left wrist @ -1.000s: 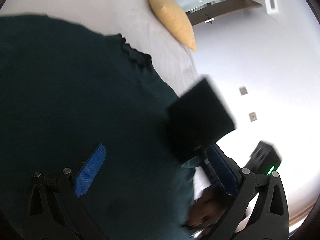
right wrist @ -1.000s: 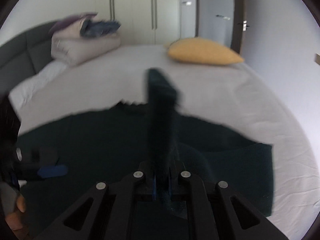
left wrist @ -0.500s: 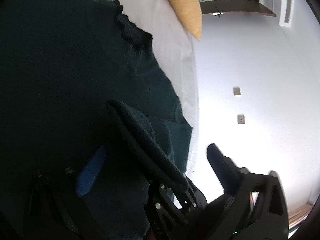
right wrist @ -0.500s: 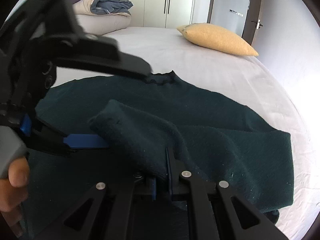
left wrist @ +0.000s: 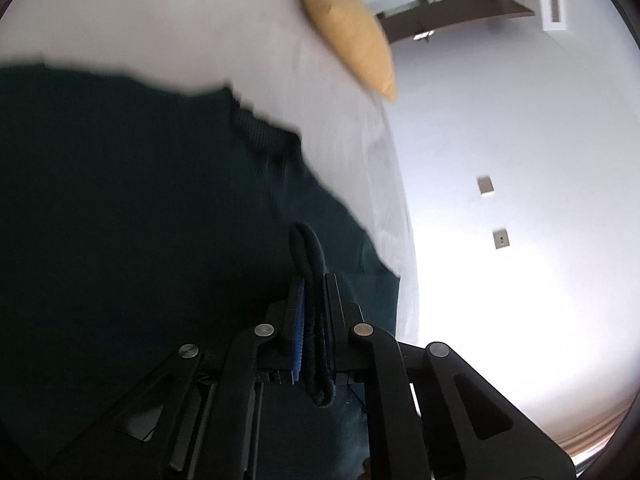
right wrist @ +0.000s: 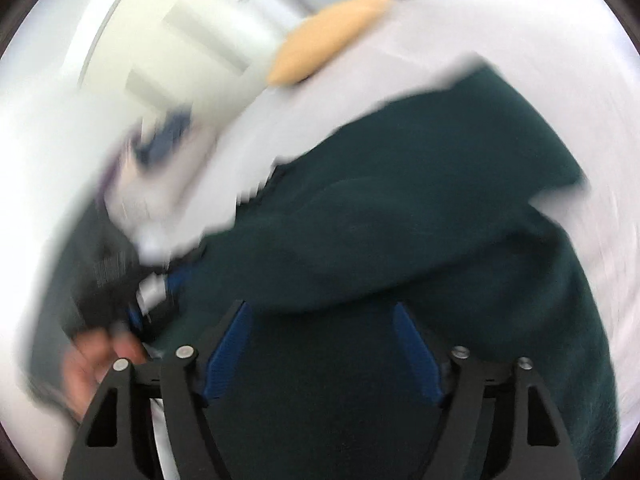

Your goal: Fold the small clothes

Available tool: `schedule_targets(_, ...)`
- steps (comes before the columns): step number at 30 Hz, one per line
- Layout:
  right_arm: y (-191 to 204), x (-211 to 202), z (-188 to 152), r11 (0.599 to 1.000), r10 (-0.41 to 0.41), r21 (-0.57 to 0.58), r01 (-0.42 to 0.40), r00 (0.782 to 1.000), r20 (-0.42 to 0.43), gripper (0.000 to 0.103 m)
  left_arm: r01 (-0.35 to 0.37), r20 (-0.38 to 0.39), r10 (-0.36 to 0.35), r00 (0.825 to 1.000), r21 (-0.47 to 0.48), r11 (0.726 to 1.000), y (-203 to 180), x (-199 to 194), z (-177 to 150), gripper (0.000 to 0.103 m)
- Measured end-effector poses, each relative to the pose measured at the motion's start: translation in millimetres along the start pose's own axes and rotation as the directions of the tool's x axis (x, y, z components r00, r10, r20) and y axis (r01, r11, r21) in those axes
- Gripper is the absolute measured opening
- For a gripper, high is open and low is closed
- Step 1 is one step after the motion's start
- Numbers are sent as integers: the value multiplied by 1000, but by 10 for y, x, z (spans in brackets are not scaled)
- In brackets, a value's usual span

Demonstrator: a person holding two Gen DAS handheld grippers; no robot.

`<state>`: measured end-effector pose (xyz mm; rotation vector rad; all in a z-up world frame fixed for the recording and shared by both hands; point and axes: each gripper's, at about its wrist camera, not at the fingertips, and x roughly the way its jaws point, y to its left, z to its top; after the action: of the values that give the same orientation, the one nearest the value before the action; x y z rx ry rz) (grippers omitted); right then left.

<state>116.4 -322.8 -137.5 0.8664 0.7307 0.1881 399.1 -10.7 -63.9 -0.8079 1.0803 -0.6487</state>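
My left gripper [left wrist: 314, 312] pinches a fold of the dark green knitted sweater [left wrist: 120, 220] spread on the white bed [left wrist: 180, 20], ready for folding; my right gripper [right wrist: 320, 344] is opening, empty above it.

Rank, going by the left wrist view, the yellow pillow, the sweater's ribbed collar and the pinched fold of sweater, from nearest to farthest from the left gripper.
1. Pinched fold of sweater: clamped between the fingers of the left gripper.
2. Ribbed collar: up the dark green sweater, just left of centre.
3. Yellow pillow: far end of the bed, top of the view.
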Motion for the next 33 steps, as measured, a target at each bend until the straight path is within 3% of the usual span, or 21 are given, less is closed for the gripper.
schedule_targets(3,-319,-78,155,977,91,193,-95,995,32,78,-11,74,9,997,20,1000,-37,-271,127,3)
schedule_targets(6,-316,-142,189,971,97,213,-108,993,60,80,-25,94,24,995,8,1000,-16,-331,199,2)
schedule_targets(8,-305,-134,142,969,107,219,-117,993,55,81,-51,66,50,997,7,999,51,-297,155,2)
schedule_targets(11,-263,-76,99,978,80,189,-86,996,39,81,-162,19,161,987,54,985,30,-152,-24,4)
schedule_targets(13,-225,-34,88,984,69,160,-72,997,28,81,-181,-22,183,983,80,980,33,-86,-111,26)
schedule_targets(14,-220,-22,85,985,69,156,-72,997,22,81,-186,-32,189,981,83,979,47,-67,-152,73)
schedule_targets(15,-220,-16,84,985,72,155,-73,997,18,81,-178,-16,179,984,72,981,72,-53,-186,103)
schedule_targets(17,-251,-22,75,984,76,163,-77,997,15,81,-149,4,149,989,30,988,154,-75,-174,103)
schedule_targets(21,-304,-98,51,983,83,165,-84,996,12,81,-58,-101,50,994,-71,996,373,89,-145,100)
schedule_targets(22,-308,-106,42,983,84,162,-85,996,12,81,-65,-120,56,991,-66,996,461,139,-259,97)
schedule_targets(25,-333,-117,33,982,88,165,-89,996,12,78,-70,-145,60,988,-66,995,398,478,-184,91)
schedule_targets(30,-366,-142,29,978,113,176,-114,993,15,77,-73,-193,52,980,-105,992,378,843,-31,41)
schedule_targets(33,-402,-165,23,975,123,182,-125,992,18,76,-80,-185,59,981,-108,991,434,909,-18,28)
